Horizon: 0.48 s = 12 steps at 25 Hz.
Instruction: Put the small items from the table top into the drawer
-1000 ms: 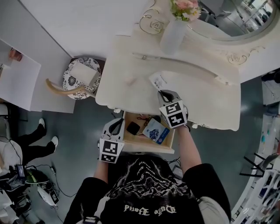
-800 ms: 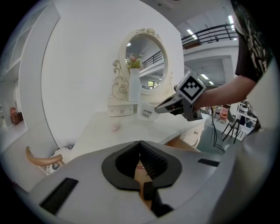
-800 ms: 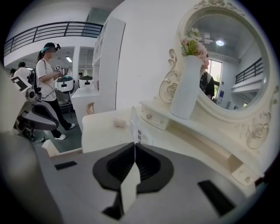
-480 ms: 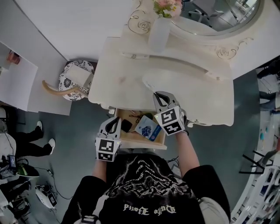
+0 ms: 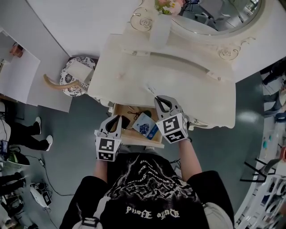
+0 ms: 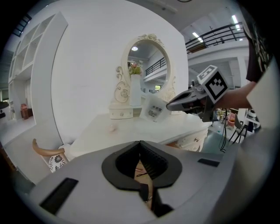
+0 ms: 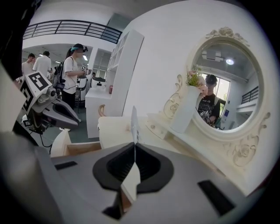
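Observation:
My right gripper (image 5: 157,99) is shut on a thin white packet (image 5: 150,90) and holds it just above the front of the cream dressing table (image 5: 187,85). The right gripper view shows the packet (image 7: 134,124) edge-on, standing up out of the closed jaws (image 7: 134,144). From the left gripper view it is a white printed sachet (image 6: 153,109) at the right gripper's tips (image 6: 169,106). The open wooden drawer (image 5: 134,142) below the table edge holds a blue-white pack (image 5: 145,126), a black item and a cable. My left gripper (image 5: 115,121) hovers at the drawer's left side, its jaws (image 6: 140,144) closed and empty.
A white vase with flowers (image 5: 161,27) and an oval mirror (image 5: 214,13) stand at the table's back. A patterned stool (image 5: 76,76) sits left of the table. People stand on the floor at the left (image 7: 72,74).
The right gripper has lifted the white packet off the table top and drawn it back toward the front edge, above the drawer. The left gripper stays by the drawer's left side.

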{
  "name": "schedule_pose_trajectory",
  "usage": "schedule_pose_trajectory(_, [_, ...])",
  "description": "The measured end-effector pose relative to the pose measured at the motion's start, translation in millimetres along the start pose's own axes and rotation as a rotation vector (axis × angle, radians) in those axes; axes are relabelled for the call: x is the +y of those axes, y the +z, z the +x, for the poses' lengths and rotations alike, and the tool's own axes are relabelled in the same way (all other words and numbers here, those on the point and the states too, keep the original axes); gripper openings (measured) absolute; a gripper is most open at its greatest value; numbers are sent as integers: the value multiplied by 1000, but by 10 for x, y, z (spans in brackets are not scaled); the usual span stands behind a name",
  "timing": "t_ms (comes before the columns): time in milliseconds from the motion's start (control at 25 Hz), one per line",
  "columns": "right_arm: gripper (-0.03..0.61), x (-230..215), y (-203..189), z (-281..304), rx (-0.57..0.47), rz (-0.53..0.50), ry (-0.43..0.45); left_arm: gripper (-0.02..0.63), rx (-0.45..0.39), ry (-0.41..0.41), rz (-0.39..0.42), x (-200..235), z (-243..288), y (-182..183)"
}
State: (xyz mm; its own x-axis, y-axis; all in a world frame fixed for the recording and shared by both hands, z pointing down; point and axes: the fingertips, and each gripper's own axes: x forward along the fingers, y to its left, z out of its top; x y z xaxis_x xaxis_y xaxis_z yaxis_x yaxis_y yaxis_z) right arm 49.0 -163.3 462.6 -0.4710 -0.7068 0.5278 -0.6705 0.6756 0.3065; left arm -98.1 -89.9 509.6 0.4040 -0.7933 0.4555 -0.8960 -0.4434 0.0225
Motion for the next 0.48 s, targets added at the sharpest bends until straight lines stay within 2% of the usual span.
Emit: schedule_pose_trajectory(480, [14,377,-89,-361,-47,-31,88,15,-24,71,-58,-175,-182,-91])
